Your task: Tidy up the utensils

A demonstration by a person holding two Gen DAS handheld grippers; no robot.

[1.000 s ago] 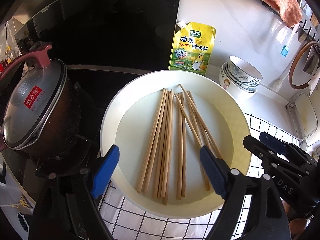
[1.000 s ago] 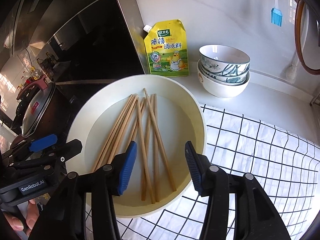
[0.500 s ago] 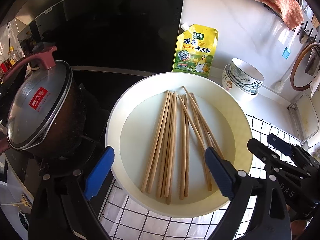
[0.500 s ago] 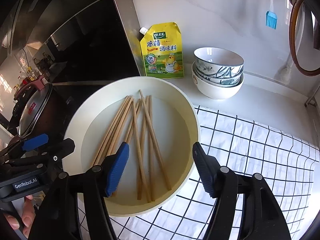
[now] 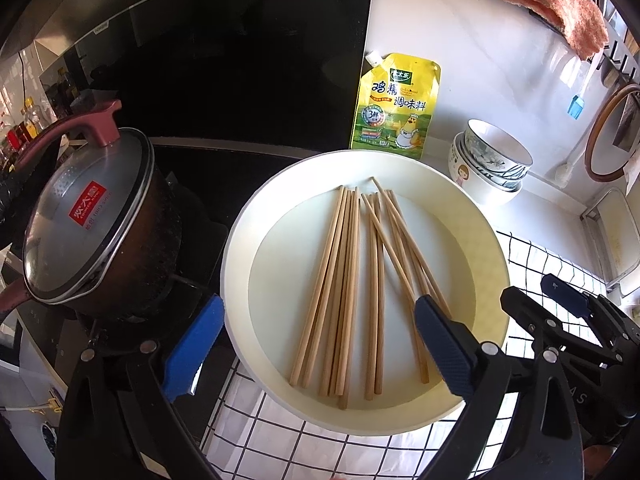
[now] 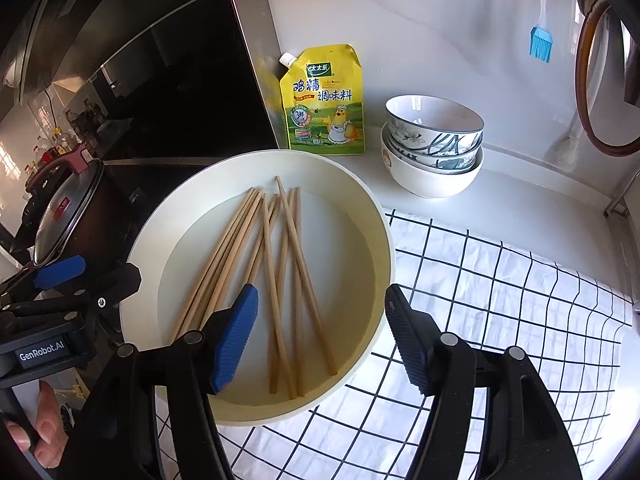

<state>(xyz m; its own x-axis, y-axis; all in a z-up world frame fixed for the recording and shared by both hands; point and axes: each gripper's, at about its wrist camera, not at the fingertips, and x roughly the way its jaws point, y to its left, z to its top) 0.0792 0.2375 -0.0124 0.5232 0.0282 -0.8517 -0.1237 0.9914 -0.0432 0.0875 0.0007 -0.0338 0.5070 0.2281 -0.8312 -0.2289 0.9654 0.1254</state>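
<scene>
- Chopsticks (image 5: 352,280) are all lying flat in the round white basin (image 5: 240,264), long axis running from its near rim to its far rim, fanned out a bit at the near ends.
- Left gripper (image 5: 316,344) hovers over the basin's near-left rim, jaws just opened and now spread wide, nothing between them. Its gap lines up with the tidy left bunch.
- Right gripper (image 6: 320,332) hangs over the near-right rim, jaws also just opened to a moderate gap, empty. The crossed sticks (image 6: 292,280) sit straight ahead of it.
- Both look about equally near, so I'd guess each takes its own side.
</scene>
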